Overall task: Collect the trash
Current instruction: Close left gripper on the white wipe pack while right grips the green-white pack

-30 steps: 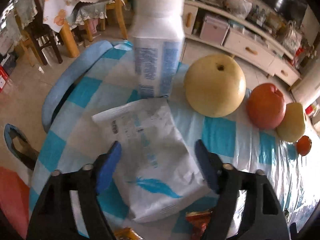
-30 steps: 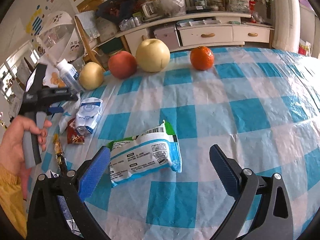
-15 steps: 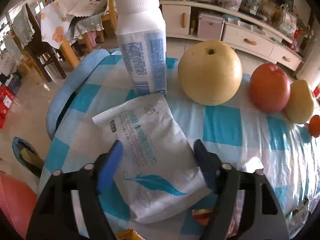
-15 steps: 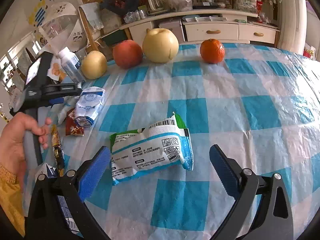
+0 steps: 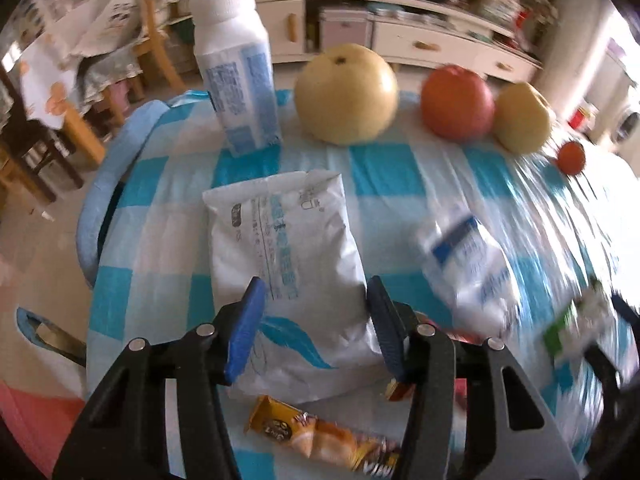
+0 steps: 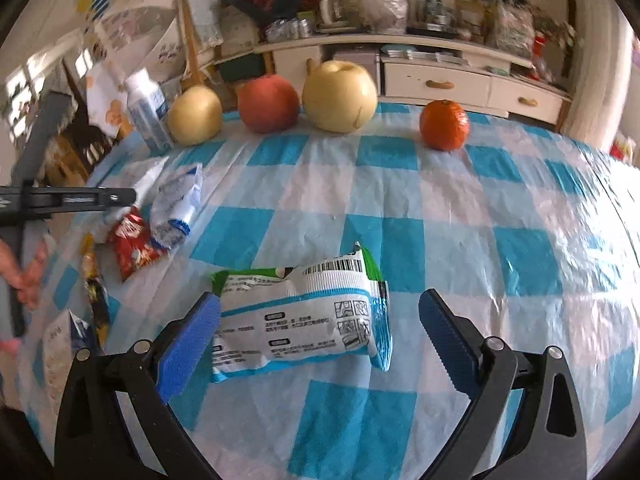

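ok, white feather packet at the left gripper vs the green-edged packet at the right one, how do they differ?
The white feather packet is plain white with a blue feather; the green-edged packet carries a barcode and green trim. The white one lies lengthwise between the left gripper fingers, which stand close beside it; the green one lies crosswise, the right gripper wide. Both rest flat on the checked tablecloth.

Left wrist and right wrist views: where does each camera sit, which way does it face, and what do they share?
Left wrist: sits behind the left tongs, facing the white feather-print packet, the white bottle and the fruit row; only its blue fingers show.
Right wrist: sits behind the right tongs, facing the green-and-white packet; the left tongs and the person's hand show at the left edge.
Shared: bottle, big pear, checked tablecloth.
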Demonstrator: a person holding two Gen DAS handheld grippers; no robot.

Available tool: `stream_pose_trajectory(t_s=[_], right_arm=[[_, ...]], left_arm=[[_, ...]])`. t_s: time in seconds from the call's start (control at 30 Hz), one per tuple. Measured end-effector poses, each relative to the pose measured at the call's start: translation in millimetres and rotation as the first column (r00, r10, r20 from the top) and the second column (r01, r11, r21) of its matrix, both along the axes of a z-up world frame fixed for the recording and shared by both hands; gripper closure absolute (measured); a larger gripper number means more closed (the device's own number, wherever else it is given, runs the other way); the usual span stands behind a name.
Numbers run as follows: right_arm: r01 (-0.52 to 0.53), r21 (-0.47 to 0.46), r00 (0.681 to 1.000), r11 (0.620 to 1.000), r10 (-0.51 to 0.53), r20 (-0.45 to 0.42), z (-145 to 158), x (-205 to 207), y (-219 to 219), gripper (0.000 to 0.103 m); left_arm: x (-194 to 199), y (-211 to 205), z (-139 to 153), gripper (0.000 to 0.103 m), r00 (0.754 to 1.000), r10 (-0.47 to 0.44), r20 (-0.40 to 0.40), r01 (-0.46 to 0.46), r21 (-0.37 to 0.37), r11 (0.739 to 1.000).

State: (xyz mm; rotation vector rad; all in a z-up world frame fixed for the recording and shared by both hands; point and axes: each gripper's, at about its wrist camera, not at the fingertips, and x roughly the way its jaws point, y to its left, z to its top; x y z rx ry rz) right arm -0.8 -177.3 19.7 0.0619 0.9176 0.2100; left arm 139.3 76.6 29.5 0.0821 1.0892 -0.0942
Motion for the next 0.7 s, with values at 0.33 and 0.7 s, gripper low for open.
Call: stream_pose_trajectory(t_s=[0.33, 0.7], right_arm=[[-0.084, -0.087, 0.996, 0.993, 0.082, -0.029, -11, 4, 25, 0.005], [-0.076, -0.130, 0.997, 0.989, 0.075, -0.013, -13, 6, 30, 0.014]], left_arm=[[-5, 0, -10, 0.021, 0.999, -0.009, 0.036, 0.007, 0.060, 0.998], [-14, -11, -10, 0.049, 0.994, -0.034, 0.108, 0.020, 0.125, 0.992]])
